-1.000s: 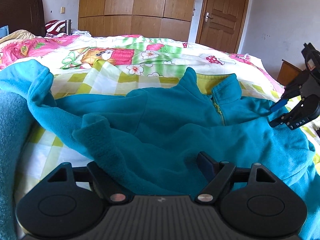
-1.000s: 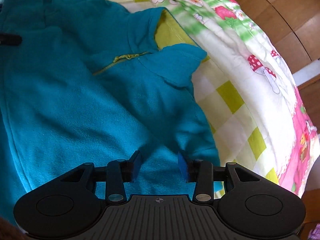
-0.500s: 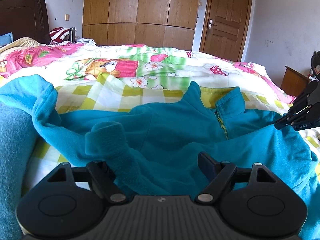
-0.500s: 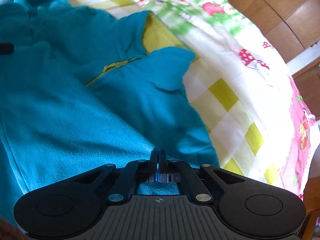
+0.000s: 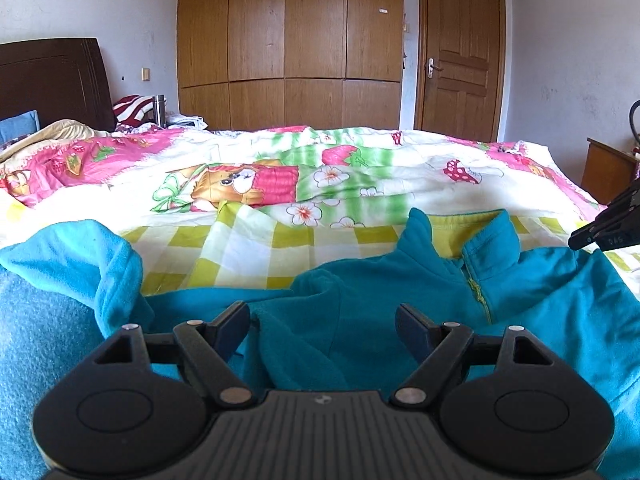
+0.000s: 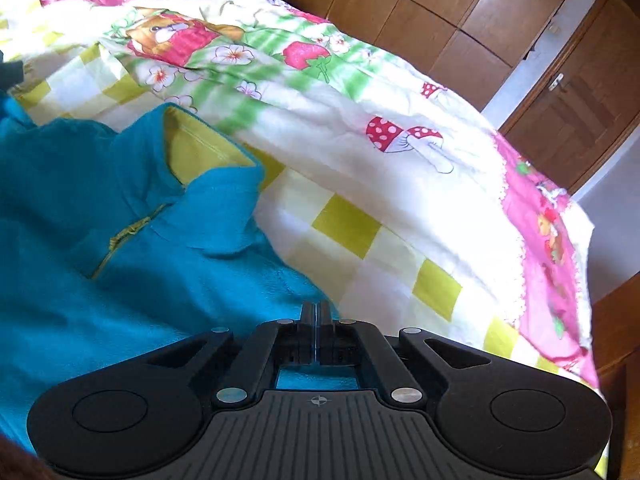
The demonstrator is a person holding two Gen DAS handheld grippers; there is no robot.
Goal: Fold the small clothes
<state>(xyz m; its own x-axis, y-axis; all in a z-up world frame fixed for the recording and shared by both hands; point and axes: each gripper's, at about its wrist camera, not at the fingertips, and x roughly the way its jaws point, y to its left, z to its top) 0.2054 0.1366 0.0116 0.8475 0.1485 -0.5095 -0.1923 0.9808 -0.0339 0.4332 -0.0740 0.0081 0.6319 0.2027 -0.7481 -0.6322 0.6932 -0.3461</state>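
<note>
Both of your hands have risen since the earlier frames, so more of the wardrobe and door now fills the left wrist view, and the right gripper [image 6: 317, 322] has rolled and drawn its jaws fully together where they previously stood apart. You now have that right gripper pressed shut at the right-hand edge of the teal fleece zip-neck pullover [image 6: 120, 248]; fleece shows just under the closed tips, so it appears to pinch the fabric there, though the contact itself is hidden. Your left gripper [image 5: 322, 320] stands spread wide, with a raised fold of the same pullover [image 5: 360, 312] lying between the fingers but not clamped. The garment lies face up on the cartoon-print patchwork quilt [image 5: 248, 240] covering the bed, collar and yellow-green lining pointing away from you, its left sleeve bunched at the near left. You are, by my assessment, at the gripping stage of the first fold. The next move calls for closing the left gripper on its side, then lifting both edges together and carrying them across evenly.
</note>
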